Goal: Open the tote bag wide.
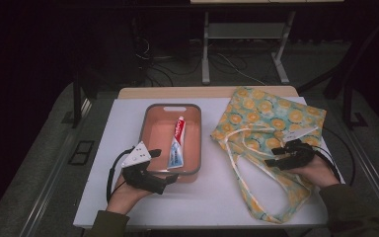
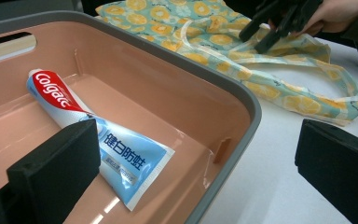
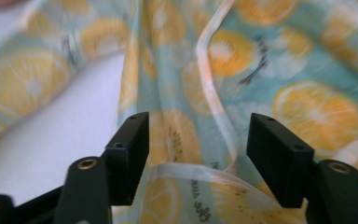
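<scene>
A red, white and blue toothpaste tube (image 1: 176, 143) (image 2: 93, 135) lies flat in a pink tub with a grey rim (image 1: 147, 121) (image 2: 251, 100). My left gripper (image 1: 170, 178) (image 2: 196, 168) is open at the tub's near right corner, its jaws straddling the rim, nothing held. A cloth bag with an orange-slice print (image 1: 266, 116) (image 2: 205, 32) (image 3: 307, 88) lies to the right, its straps (image 1: 246, 190) (image 3: 214, 98) spread toward the front. My right gripper (image 1: 275, 155) (image 3: 198, 158) is open just over the bag's cloth and a strap.
The white table (image 1: 128, 118) ends close behind the tub and bag. Beyond it are a dark floor, cables and a stand's legs (image 1: 206, 54). Bare tabletop (image 1: 207, 197) lies in front of the tub.
</scene>
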`<state>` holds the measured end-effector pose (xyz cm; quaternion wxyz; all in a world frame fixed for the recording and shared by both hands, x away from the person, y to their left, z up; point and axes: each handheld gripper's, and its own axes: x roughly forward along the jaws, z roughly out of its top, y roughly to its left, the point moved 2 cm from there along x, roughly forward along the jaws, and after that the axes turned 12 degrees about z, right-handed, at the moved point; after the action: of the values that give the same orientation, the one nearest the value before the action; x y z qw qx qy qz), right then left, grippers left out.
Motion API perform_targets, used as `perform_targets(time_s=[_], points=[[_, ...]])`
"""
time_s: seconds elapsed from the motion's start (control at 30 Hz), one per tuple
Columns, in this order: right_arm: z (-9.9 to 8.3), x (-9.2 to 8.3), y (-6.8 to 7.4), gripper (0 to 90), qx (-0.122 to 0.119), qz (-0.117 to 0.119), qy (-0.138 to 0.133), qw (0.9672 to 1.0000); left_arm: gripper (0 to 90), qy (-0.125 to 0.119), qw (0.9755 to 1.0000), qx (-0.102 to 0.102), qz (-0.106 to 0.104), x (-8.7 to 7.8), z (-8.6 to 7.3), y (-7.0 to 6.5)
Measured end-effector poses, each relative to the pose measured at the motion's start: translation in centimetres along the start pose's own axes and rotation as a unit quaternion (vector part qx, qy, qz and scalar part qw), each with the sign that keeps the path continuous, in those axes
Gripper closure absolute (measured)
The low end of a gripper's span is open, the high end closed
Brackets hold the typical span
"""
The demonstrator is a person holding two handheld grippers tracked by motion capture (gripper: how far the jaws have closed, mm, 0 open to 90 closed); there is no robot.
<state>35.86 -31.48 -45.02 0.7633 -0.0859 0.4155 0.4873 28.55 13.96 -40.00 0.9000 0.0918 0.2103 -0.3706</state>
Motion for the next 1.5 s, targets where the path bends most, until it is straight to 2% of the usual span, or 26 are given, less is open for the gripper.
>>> perform_targets(time_s=[0.07,0.13,0.2,0.27,0.3,0.37,0.47,0.57,0.63,0.73,0.8,0.87,0.97,1.07,1.23,1.37,1.5], points=[[-0.1,0.6,-0.1,43.5,-0.014,-0.017,0.021,0.9995,0.0,0.0,1.0,0.0,-0.001,0.0,0.0,0.0],[-0.3,1.0,0.0,52.6,-0.028,-0.025,0.035,0.9987,0.0,0.0,1.0,0.0,-0.001,0.0,0.0,0.0],[-0.1,1.0,0.1,73.5,-0.028,-0.017,0.035,0.9989,0.0,0.0,1.0,-0.001,0.0,0.0,0.0,0.0],[-0.1,1.0,0.2,85.3,-0.022,-0.015,0.032,0.9991,0.0,0.0,1.0,-0.001,0.0,0.0,0.0,0.0],[-0.1,1.1,0.2,87.4,-0.022,-0.006,0.032,0.9992,0.0,0.0,1.0,-0.001,0.0,0.0,0.0,0.0],[0.0,1.3,0.6,88.1,-0.022,0.005,0.034,0.9992,0.0,0.0,1.0,0.0,0.0,0.0,0.0,0.0],[0.4,1.5,1.9,88.3,-0.024,0.038,0.026,0.9987,0.0,0.001,1.0,0.001,-0.001,0.0,0.0,0.0],[0.8,1.9,3.9,88.4,-0.025,0.07,0.014,0.9972,0.0,0.001,1.0,0.001,-0.002,0.0,0.0,0.0],[1.0,2.4,5.5,88.4,-0.034,0.094,0.009,0.995,0.0,0.001,1.0,0.001,-0.001,0.0,0.0,0.0],[1.3,3.0,7.6,88.4,-0.051,0.1,0.016,0.9936,0.0,0.001,1.0,0.001,-0.001,0.0,0.0,0.0],[1.6,2.9,8.2,88.4,-0.059,0.092,0.006,0.994,0.0,0.001,1.0,0.0,0.0,0.0,0.0,0.0],[2.1,2.3,8.2,88.4,-0.058,0.071,-0.018,0.9956,0.0,0.002,1.0,0.001,0.0,0.0,0.0,0.0],[2.8,1.0,7.5,88.4,-0.054,0.04,-0.064,0.9957,0.0,0.001,1.0,0.0,0.0,0.0,0.0,0.0],[3.3,-0.2,6.6,88.4,-0.042,0.015,-0.098,0.9941,0.0,0.002,1.0,0.001,0.0,0.0,0.0,0.0],[4.3,-1.7,4.7,88.5,-0.022,-0.003,-0.139,0.99,0.0,0.004,1.0,0.001,0.0,0.1,0.1,0.1],[4.5,-2.0,4.1,88.4,-0.013,-0.004,-0.152,0.9883,0.0,0.006,1.0,0.001,-0.001,0.2,0.2,0.2],[4.2,-1.9,4.0,88.4,-0.016,-0.005,-0.144,0.9895,0.0,0.007,1.0,0.001,0.0,0.2,0.7,0.3]])
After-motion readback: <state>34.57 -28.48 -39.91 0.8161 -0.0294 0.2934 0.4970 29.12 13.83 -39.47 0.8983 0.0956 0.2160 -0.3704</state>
